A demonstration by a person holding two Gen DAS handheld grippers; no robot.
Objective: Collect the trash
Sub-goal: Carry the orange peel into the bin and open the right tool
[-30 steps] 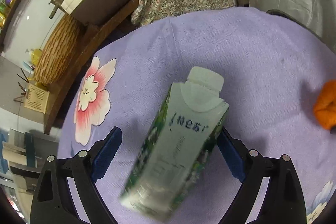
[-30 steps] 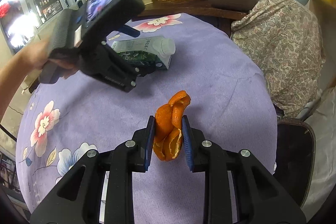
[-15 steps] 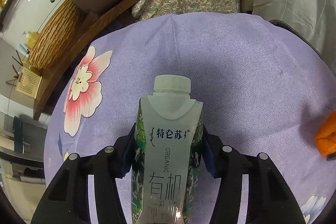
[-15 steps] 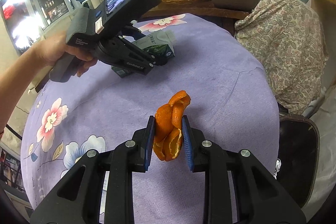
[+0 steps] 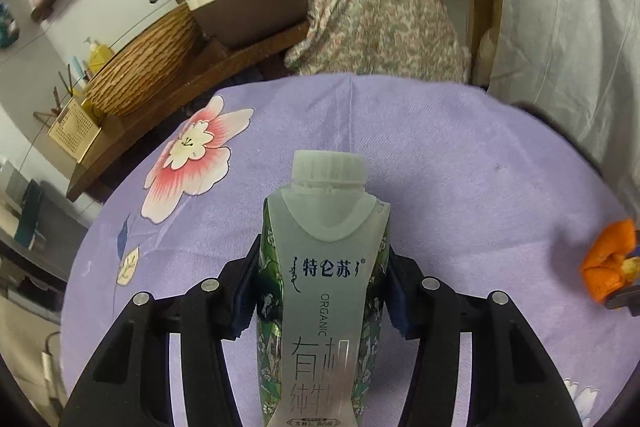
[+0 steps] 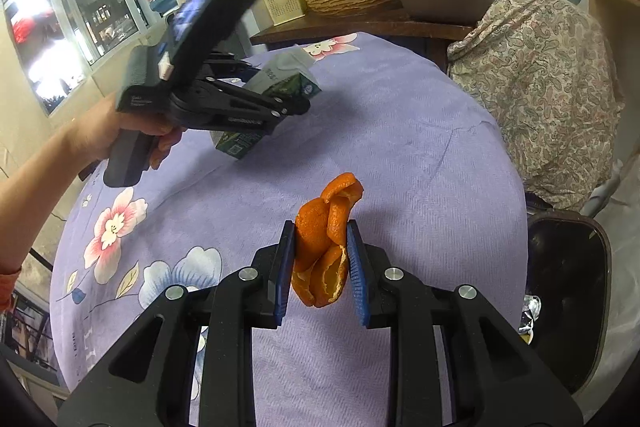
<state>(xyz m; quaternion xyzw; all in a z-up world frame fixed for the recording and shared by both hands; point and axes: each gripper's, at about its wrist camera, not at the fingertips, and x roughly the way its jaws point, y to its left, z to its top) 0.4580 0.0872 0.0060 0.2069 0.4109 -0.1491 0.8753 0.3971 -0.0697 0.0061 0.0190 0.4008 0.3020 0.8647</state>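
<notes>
A: Right wrist view first, biggest thing down: round table (image 6: 420, 155) under a lilac flowered cloth, a dark bin (image 6: 568, 291) just past its right edge, foil scrap showing at the rim.

B: Then the milk carton (image 5: 324, 291)?

A: Yes. Clamped in the left gripper (image 5: 320, 291), blue pads pressing both narrow sides below the shoulder, white cap pointing away from the camera. In the right wrist view, clear of the cloth, tilted, carried by a bare hand (image 6: 120, 131) on the handle.

B: Handling?

A: Probably light if drained; cannot tell from here. Thin board walls, glossy print, so likely to dent under a hard squeeze and slide under a weak one. Best held across the flat sides at mid-body, as now, never by the cap.

B: And the smaller piece?

A: Orange peel (image 6: 326, 247), pinched upright in the right gripper (image 6: 322, 267), jaws closed tight on it, curled top standing above the pads, lower lobes hanging between them. Off the cloth too, by the look of it. Also visible at the far right edge of the left wrist view.

B: How delicate?

A: Soft, springy, very light; damp inside, waxy outside. Liable to tear or fold, not to break. Safest gripped across the thick bunched middle, not a loose flap.

B: Judgement on what remains?

A: Both items in hand; bin well apart from the carton, nearer the peel. Drop-off not yet done.
</notes>
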